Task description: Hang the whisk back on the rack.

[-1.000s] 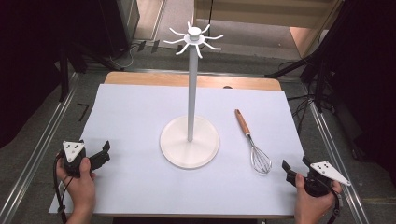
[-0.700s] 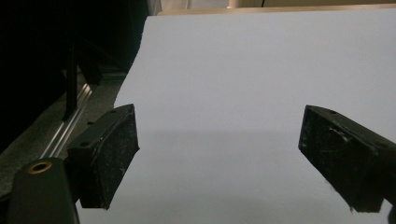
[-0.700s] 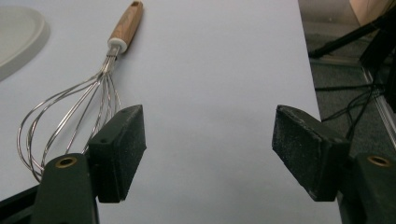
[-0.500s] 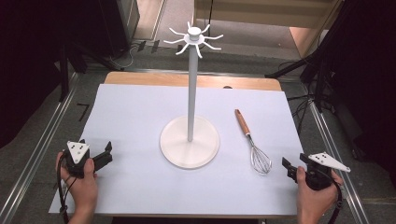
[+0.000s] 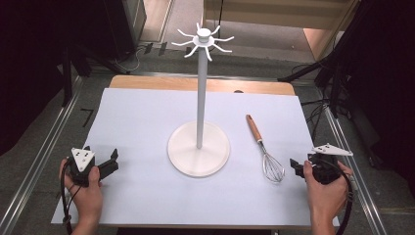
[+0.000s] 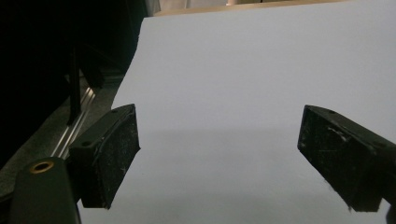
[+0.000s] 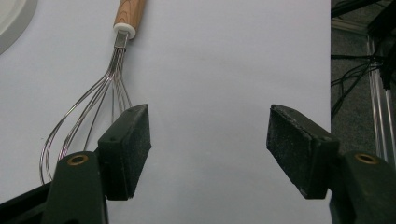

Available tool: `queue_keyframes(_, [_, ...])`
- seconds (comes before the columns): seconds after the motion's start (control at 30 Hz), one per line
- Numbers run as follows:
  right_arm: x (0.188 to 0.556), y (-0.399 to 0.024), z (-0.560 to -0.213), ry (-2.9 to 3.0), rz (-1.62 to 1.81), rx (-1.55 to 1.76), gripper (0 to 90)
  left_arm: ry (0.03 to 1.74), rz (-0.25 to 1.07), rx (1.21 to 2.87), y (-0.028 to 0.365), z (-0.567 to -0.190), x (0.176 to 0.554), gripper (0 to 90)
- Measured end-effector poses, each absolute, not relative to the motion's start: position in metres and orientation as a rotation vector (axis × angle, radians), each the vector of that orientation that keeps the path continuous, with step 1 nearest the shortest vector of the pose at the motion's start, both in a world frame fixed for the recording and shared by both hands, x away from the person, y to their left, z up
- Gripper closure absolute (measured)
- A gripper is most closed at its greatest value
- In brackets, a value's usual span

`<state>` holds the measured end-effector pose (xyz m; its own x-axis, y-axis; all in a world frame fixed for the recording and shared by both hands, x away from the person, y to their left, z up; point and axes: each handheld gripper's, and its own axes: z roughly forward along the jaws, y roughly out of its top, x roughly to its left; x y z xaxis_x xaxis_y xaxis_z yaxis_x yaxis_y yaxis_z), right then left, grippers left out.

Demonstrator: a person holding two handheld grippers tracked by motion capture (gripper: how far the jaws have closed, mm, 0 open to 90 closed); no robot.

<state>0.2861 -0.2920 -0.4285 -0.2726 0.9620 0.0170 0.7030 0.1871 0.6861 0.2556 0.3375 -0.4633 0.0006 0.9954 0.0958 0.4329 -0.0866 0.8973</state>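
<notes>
- The surface (image 5: 147, 122) is covered in plain white, a wooden edge at the far side; dark room, metal rails beside it.
- No writing is readable.
- The whisk (image 5: 266, 152) (wooden handle) lies right of the white stand (image 5: 198, 152).
- Right tongs (image 7: 208, 140), spread and empty, have just been closing beside the whisk's wires.
- Left tongs (image 6: 219, 154) spread, empty.

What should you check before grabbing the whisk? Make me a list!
1. Right gripper jaws apart, nothing between them, though they have just been closing: ok.
2. Whisk lies flat on the white sheet, free to pick: ok.
3. Right gripper lined up on the wooden handle: not ok, it sits beside the wire end.
4. Stand apart from the whisk: ok.
5. Left gripper open, out of the way: ok.
</notes>
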Motion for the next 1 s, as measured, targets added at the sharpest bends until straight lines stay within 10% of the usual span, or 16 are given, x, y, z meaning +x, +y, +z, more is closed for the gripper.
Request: queue_keyframes(1.0, [0.36,-0.236,-0.409,2.307,0.619,1.561,39.7,1.501,1.05,1.604,0.337,-0.464,0.256,13.3])
